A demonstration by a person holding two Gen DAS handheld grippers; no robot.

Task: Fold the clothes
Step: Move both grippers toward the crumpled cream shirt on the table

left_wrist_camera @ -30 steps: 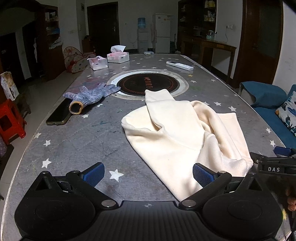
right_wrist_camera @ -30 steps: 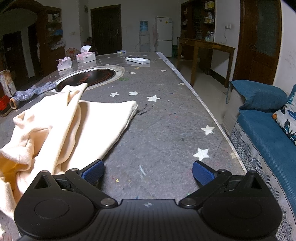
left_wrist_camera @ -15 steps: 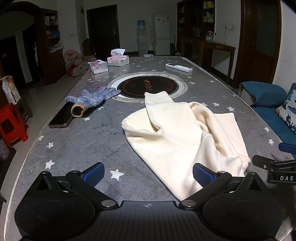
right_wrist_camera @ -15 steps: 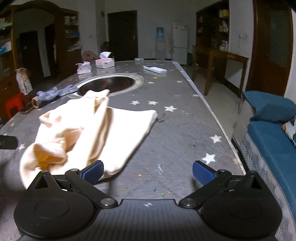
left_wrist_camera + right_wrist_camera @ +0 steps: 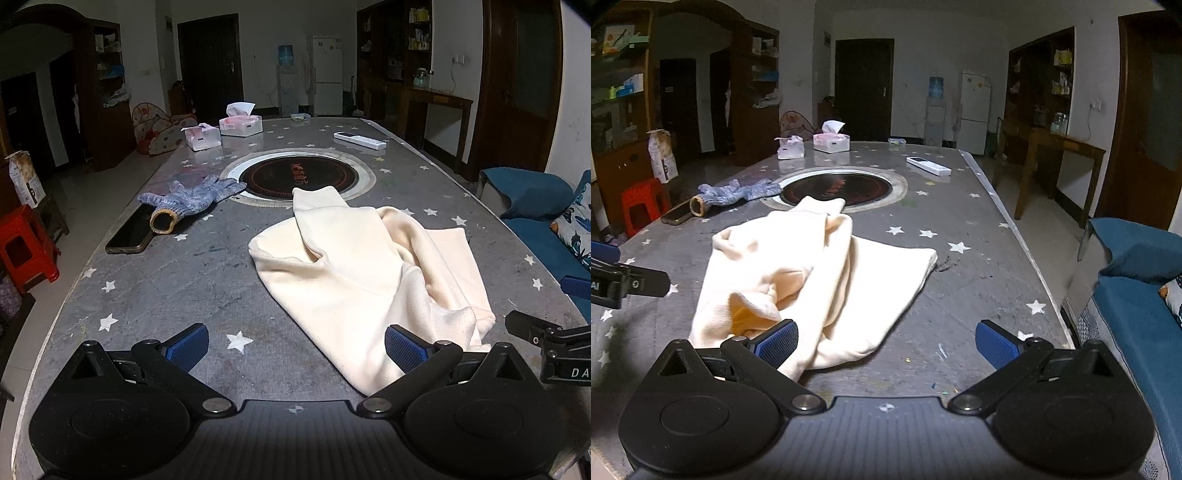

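Both the left gripper (image 5: 295, 347) and right gripper (image 5: 886, 341) are gaping wide, holding nothing, with the cream garment (image 5: 369, 273) lying crumpled between them.

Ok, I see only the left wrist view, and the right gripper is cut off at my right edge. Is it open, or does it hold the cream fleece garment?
Observer: The right gripper is open and nothing is between its jaws. The cream fleece garment lies loose on the grey star-printed table.
Operator: Where is the cloth relative to its fingers?
Observer: Its left blue pad overlaps the near cloth edge in the picture; whether they touch, I cannot tell. The other pad is over bare table.
Operator: Does any opening of the garment face it?
Observer: Yes, an open mouth with a yellower inside lies just beyond that left pad.
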